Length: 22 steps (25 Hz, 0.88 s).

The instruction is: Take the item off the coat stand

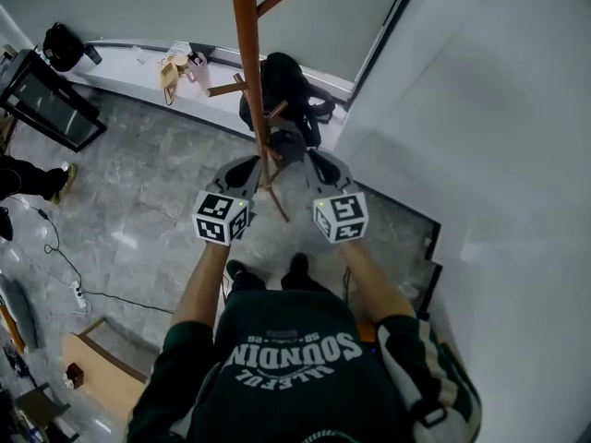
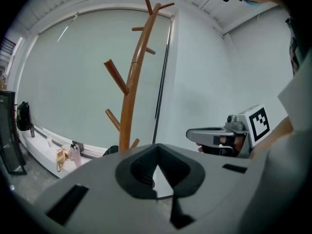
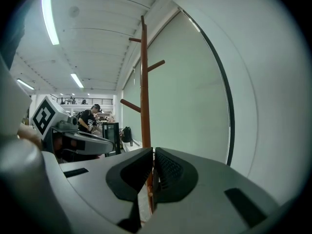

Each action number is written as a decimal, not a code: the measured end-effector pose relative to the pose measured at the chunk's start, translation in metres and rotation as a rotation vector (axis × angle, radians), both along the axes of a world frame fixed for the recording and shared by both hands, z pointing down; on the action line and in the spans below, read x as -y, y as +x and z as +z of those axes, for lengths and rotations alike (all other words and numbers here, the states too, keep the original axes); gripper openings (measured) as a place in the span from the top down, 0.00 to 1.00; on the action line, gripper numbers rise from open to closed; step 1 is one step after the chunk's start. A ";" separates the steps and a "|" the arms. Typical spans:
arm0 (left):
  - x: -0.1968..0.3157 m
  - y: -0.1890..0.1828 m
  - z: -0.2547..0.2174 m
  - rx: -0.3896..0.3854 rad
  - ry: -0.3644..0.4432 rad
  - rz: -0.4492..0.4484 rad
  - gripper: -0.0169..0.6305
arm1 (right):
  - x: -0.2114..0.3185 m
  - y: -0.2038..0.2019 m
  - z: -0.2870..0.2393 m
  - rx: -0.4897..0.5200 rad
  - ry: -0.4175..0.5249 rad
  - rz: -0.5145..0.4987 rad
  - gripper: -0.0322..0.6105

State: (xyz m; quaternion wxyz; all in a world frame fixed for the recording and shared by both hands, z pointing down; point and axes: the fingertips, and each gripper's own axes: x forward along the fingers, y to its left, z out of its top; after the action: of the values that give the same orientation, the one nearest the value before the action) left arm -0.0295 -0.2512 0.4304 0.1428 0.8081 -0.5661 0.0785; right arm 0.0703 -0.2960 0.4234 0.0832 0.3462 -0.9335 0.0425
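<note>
The brown wooden coat stand [image 1: 251, 81] rises just ahead of me, with several bare pegs. A black bag [image 1: 288, 79] sits low behind the pole; I cannot tell whether it hangs on a peg or rests on the sill. My left gripper [image 1: 247, 168] and right gripper [image 1: 319, 166] are held side by side near the pole's foot, one on each side of it. In the left gripper view the left gripper [image 2: 156, 155] has its tips together with nothing between them, and the pole [image 2: 131, 96] stands ahead. The right gripper [image 3: 152, 152] is shut and empty too, the pole [image 3: 145, 96] right behind it.
A white wall [image 1: 499, 155] is close on the right. A window sill [image 1: 120, 53] at the back holds a black backpack [image 1: 63, 46] and small bags [image 1: 175, 67]. A screen [image 1: 46, 100] stands at left. A cable and power strip [image 1: 78, 293] lie on the floor.
</note>
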 end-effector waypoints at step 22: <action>0.027 0.023 0.034 -0.001 -0.021 0.017 0.97 | 0.038 -0.005 0.018 -0.044 0.023 -0.077 0.95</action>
State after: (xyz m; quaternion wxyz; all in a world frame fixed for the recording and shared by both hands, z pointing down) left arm -0.0068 -0.2783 0.4643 0.1506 0.8114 -0.5583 0.0852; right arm 0.0655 -0.3337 0.4411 0.1011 0.3119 -0.9445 0.0208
